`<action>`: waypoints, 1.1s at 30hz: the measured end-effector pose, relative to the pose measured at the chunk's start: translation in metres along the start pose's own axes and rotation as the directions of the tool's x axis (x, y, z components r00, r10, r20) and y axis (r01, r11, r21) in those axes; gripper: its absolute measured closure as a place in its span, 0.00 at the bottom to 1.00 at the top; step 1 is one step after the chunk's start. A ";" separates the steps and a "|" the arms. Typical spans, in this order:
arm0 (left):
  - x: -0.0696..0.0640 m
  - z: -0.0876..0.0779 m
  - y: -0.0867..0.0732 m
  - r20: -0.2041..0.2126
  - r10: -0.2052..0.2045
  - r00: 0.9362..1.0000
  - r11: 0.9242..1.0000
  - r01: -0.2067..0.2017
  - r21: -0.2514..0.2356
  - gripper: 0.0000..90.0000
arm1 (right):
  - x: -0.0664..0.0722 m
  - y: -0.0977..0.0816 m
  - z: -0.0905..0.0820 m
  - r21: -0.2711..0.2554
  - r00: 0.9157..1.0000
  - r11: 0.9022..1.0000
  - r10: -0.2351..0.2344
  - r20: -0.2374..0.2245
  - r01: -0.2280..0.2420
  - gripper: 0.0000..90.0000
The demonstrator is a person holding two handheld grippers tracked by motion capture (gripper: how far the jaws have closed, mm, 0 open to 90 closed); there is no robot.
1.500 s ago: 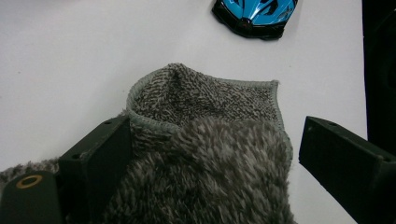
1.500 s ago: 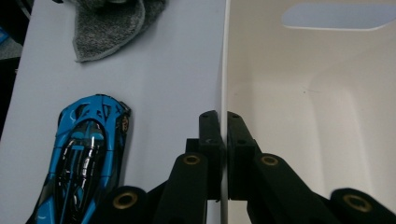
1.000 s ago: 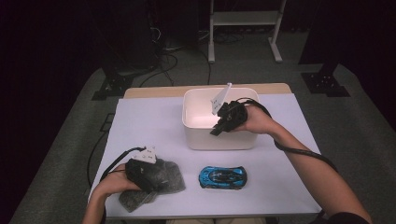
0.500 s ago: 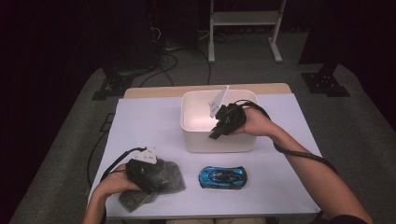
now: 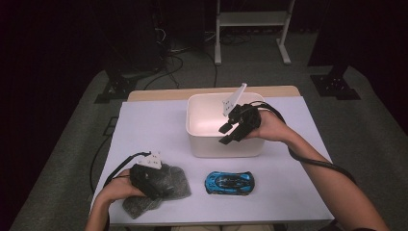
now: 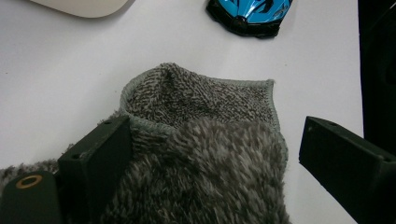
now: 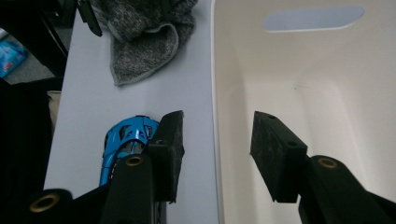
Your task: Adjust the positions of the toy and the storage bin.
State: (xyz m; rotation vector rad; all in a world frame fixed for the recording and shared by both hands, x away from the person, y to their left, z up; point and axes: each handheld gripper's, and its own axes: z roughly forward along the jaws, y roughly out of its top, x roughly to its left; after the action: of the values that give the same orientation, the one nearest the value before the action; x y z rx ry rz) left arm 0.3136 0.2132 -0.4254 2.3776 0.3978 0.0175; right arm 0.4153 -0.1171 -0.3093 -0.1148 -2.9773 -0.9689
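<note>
A white plastic bin point(image 5: 207, 102) stands at the middle of the table. My right gripper point(image 5: 224, 135) straddles its near wall point(image 7: 215, 93), one jaw outside and one inside. Its jaws have just been opening and stand open, clear of the wall. A grey fluffy towel point(image 5: 179, 180) lies crumpled at the front left. My left gripper point(image 5: 161, 186) rests over it, open, with the towel point(image 6: 201, 126) bunched between the wide jaws. A blue toy car point(image 5: 228, 183) sits on the table in front of the bin.
The white table top point(image 5: 154, 130) ends at a wooden strip point(image 5: 159, 94) at the back. A cable point(image 5: 312, 161) trails from my right gripper along the forearm. The bin's inside point(image 7: 299, 102) has a handle slot point(image 7: 313, 18) in its far wall.
My right gripper's jaws have opened around the bin's near wall. The left hand and the towel have stayed where they were.
</note>
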 end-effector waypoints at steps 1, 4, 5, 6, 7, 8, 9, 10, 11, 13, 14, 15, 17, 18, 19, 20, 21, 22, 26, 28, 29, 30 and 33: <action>0.000 0.000 0.000 0.000 0.000 1.000 1.000 0.000 0.000 0.10 | 0.001 -0.001 0.000 0.010 1.000 1.000 0.000 0.007 0.000 0.61; 0.000 0.000 0.000 0.000 0.000 1.000 1.000 0.000 0.002 0.10 | 0.001 -0.002 0.002 0.029 1.000 1.000 -0.004 0.027 0.003 0.65; 0.000 0.001 0.000 0.001 -0.001 1.000 1.000 0.001 0.002 0.10 | 0.000 -0.002 0.004 0.036 0.999 0.999 -0.006 0.033 0.005 0.66; 0.000 0.001 0.000 0.001 -0.001 1.000 1.000 0.001 0.002 0.10 | -0.001 -0.003 0.006 0.040 0.999 0.999 -0.007 0.038 0.006 0.68; 0.000 0.000 0.000 0.001 -0.002 1.000 1.000 0.002 0.000 0.10 | -0.003 -0.004 0.007 0.043 0.999 0.999 -0.002 0.040 0.001 0.71; 0.000 0.001 0.000 0.002 -0.003 1.000 1.000 0.003 -0.001 0.10 | -0.003 -0.004 0.008 0.045 0.999 0.999 0.006 0.033 -0.007 0.75; 0.000 0.001 -0.001 0.002 -0.003 1.000 1.000 0.003 -0.001 0.10 | -0.004 -0.005 0.010 0.046 1.000 0.999 0.002 0.031 -0.004 0.77; 0.000 0.001 -0.001 0.003 -0.003 1.000 1.000 0.003 -0.001 0.10 | -0.004 -0.005 0.011 0.049 1.000 0.999 0.003 0.025 -0.004 0.82; 0.001 0.001 -0.001 0.003 -0.003 1.000 1.000 0.003 0.000 0.10 | -0.004 -0.005 0.012 0.045 1.000 0.999 0.000 0.007 -0.001 0.87; 0.001 0.001 -0.001 0.004 -0.004 1.000 1.000 0.004 0.000 0.10 | -0.002 -0.004 0.012 0.048 1.000 0.999 -0.011 -0.007 0.011 0.95; 0.001 0.001 -0.001 0.005 -0.004 1.000 1.000 0.004 0.000 0.10 | -0.001 -0.003 0.012 0.052 1.000 0.998 -0.020 -0.006 0.021 0.95; 0.000 0.001 -0.001 0.004 -0.004 1.000 1.000 0.004 0.000 0.10 | 0.000 -0.003 0.012 0.057 1.000 0.998 -0.026 -0.001 0.026 0.95; 0.000 0.001 -0.001 0.003 -0.003 1.000 1.000 0.003 0.002 0.10 | 0.001 -0.002 0.012 0.062 0.999 0.998 -0.032 0.001 0.032 0.96; 0.000 0.001 -0.001 0.003 -0.003 1.000 1.000 0.003 0.002 0.10 | 0.001 -0.002 0.012 0.064 0.999 0.997 -0.034 0.002 0.034 0.96; 0.000 0.000 -0.001 0.003 -0.004 1.000 1.000 0.004 0.001 0.10 | 0.001 -0.002 0.012 0.065 0.999 0.997 -0.032 0.002 0.032 0.96; 0.000 0.000 -0.001 0.003 -0.004 1.000 1.000 0.004 0.001 0.10 | 0.002 -0.002 0.012 0.060 1.000 0.998 -0.030 0.001 0.030 0.96; 0.000 0.001 -0.001 0.004 -0.003 1.000 1.000 0.003 0.000 0.10 | 0.002 -0.002 0.012 0.058 1.000 0.998 -0.029 0.001 0.029 0.96; 0.000 0.001 -0.001 0.005 -0.004 1.000 1.000 0.004 -0.001 0.10 | 0.002 -0.002 0.012 0.059 1.000 0.998 -0.028 0.001 0.028 0.96; 0.001 0.001 -0.001 0.006 -0.004 1.000 1.000 0.004 0.001 0.10 | 0.003 -0.002 0.012 0.055 0.999 0.998 -0.034 -0.001 0.034 0.96; 0.001 0.001 -0.001 0.005 -0.005 1.000 1.000 0.005 -0.001 0.10 | 0.004 -0.002 0.012 0.057 0.999 0.998 -0.032 -0.003 0.033 0.96; 0.001 0.001 -0.001 0.005 -0.005 1.000 1.000 0.005 -0.001 0.10 | 0.004 -0.002 0.012 0.057 0.999 0.998 -0.034 -0.007 0.035 0.96; 0.001 0.001 -0.001 0.005 -0.005 1.000 1.000 0.005 -0.001 0.10 | 0.004 -0.001 0.013 0.056 0.999 0.998 -0.040 -0.006 0.041 0.96; 0.001 0.000 -0.001 0.004 -0.005 1.000 1.000 0.005 -0.003 0.10 | 0.005 0.000 0.013 0.063 0.999 0.997 -0.044 -0.005 0.044 0.96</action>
State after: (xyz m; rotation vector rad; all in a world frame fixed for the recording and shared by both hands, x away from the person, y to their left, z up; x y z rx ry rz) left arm 0.3138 0.2141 -0.4266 2.3729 0.4015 0.0108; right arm 0.4106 -0.1096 -0.3196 -0.0472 -3.0153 -0.8772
